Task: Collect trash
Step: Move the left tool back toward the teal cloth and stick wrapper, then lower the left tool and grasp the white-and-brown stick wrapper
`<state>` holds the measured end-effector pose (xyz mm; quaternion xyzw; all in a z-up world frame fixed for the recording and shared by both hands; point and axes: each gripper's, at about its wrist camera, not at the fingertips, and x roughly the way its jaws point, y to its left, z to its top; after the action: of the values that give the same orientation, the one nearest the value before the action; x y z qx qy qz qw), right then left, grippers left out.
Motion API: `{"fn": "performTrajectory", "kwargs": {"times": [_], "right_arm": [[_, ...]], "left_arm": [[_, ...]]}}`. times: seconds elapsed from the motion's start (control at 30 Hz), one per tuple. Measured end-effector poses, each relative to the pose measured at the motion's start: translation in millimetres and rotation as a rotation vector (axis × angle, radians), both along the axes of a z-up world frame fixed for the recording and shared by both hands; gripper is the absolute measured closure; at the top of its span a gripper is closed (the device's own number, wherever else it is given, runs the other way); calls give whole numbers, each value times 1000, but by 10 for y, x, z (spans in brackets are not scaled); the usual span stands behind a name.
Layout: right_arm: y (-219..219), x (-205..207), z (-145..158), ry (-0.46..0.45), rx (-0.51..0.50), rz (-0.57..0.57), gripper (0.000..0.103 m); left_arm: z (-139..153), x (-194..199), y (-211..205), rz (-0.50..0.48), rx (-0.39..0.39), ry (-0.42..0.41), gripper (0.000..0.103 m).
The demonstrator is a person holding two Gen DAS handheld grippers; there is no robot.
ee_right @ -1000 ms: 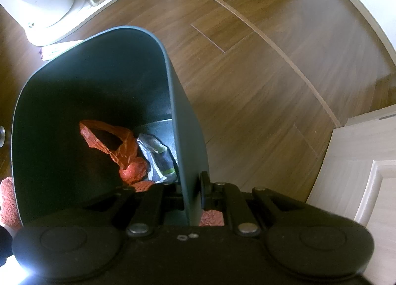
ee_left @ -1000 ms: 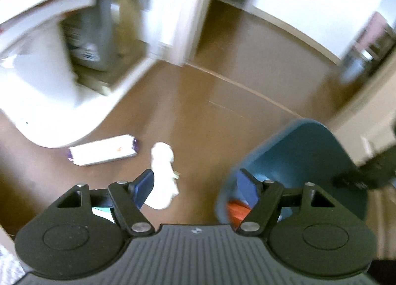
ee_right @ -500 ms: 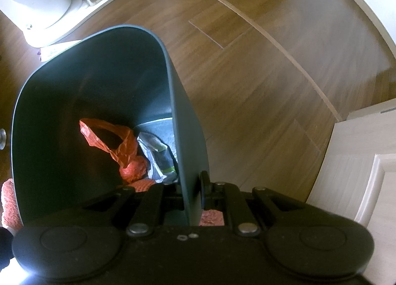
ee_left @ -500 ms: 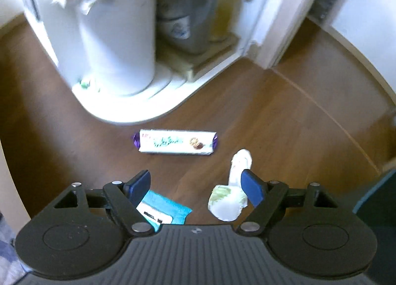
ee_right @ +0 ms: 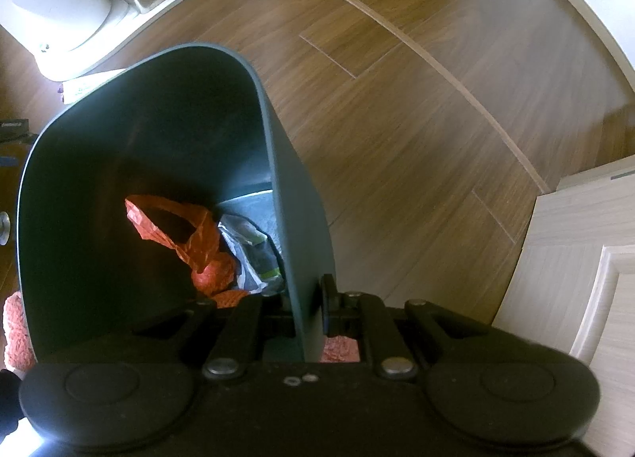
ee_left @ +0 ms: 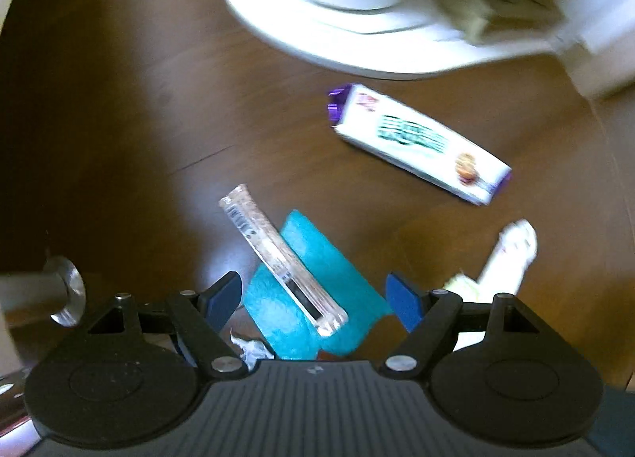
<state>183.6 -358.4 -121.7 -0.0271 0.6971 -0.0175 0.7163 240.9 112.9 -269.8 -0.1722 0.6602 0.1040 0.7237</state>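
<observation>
Trash lies scattered on the brown wood floor (ee_left: 131, 108) under your left gripper (ee_left: 313, 298), whose blue-tipped jaws stand wide apart and have just been opening, clamping nothing. Between them you see a teal wrapper (ee_left: 329, 298) with a clear plastic packet (ee_left: 278, 258) lying across it; a crumpled white scrap (ee_left: 251, 349) sits just beside the wrapper, nearest the gripper. Right of the wrapper lies a white tissue wad (ee_left: 508, 258). Beyond the wrapper rests a white biscuit pack with purple ends (ee_left: 416, 143), near a white appliance base (ee_left: 357, 40). Your right gripper (ee_right: 311, 310) is pinched onto the wall of the dark teal bin (ee_right: 293, 219), which holds an orange bag (ee_right: 190, 235) and a silvery wrapper (ee_right: 250, 254).
</observation>
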Motion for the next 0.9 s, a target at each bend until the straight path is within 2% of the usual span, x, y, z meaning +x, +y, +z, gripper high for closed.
{"fn": "performTrajectory", "kwargs": {"times": [0.1, 0.3, 0.37, 0.4, 0.53, 0.67, 0.9], "right_arm": [[6, 7, 1, 2, -1, -1, 94], [22, -1, 16, -2, -9, -9, 94], [38, 2, 19, 2, -13, -6, 94], [45, 7, 22, 2, -15, -5, 94], [61, 33, 31, 3, -19, -9, 94], [58, 28, 36, -1, -21, -11, 94], [44, 33, 17, 4, -23, -12, 95]], "left_arm": [[-176, 56, 80, 29, -8, 7, 23], [-488, 93, 43, 8, 23, 50, 24], [-581, 95, 37, 9, 19, 65, 32], [-627, 95, 39, 12, 11, 78, 40], [-764, 75, 27, 22, 0, 117, 51], [-844, 87, 24, 29, -8, 129, 54], [-986, 94, 29, 49, -11, 174, 69]]}}
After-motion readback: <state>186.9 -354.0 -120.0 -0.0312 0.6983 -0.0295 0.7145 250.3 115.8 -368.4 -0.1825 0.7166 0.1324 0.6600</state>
